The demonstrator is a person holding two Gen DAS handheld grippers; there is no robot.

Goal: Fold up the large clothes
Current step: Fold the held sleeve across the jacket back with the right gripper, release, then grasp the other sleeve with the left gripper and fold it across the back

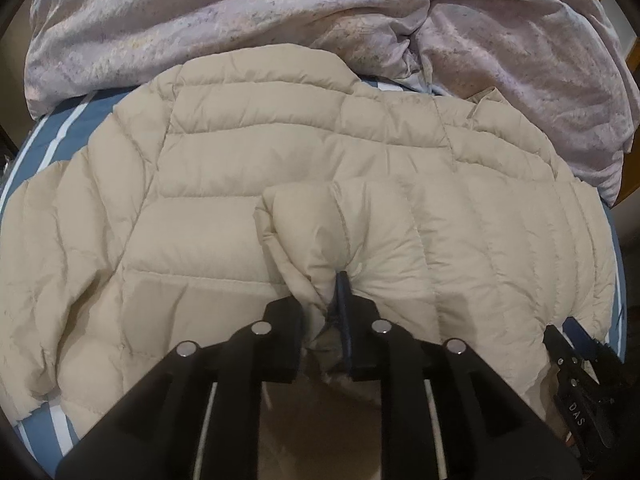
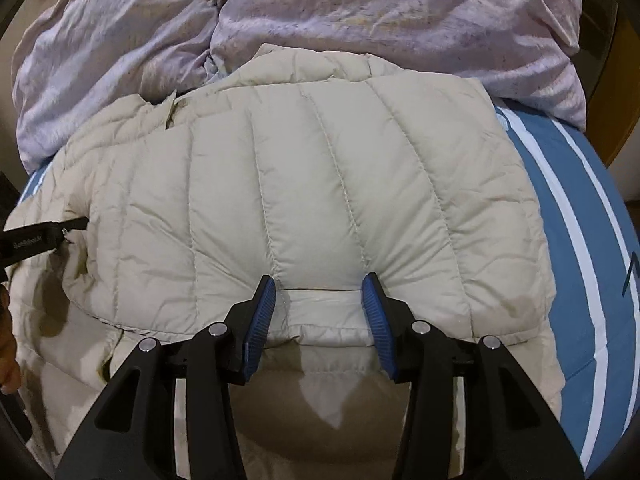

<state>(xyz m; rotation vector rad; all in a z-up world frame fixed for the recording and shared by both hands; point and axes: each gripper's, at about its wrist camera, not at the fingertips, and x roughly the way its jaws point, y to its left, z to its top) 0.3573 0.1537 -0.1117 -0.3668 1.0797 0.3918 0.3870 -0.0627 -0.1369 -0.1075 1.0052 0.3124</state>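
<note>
Pinching a cuff of the beige puffer jacket (image 1: 280,152) in the left tool (image 1: 336,300) to keep the fold; right tool (image 2: 320,304) wide, straddling the hem, over the bed (image 2: 560,200)

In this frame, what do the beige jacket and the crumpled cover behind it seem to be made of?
Beige jacket: quilted puffer, likely a thin matte nylon or polyester shell over soft fill, judging by its stitched puffy channels. Lilac duvet: looks like soft woven fabric, perhaps cotton, faintly sheened, with fine creases.

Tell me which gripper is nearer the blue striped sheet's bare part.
Right. The right gripper, open on the beige quilted puffer jacket, sits beside the bare sheet; the left gripper, pinching jacket fabric, is mid-jacket.
</note>
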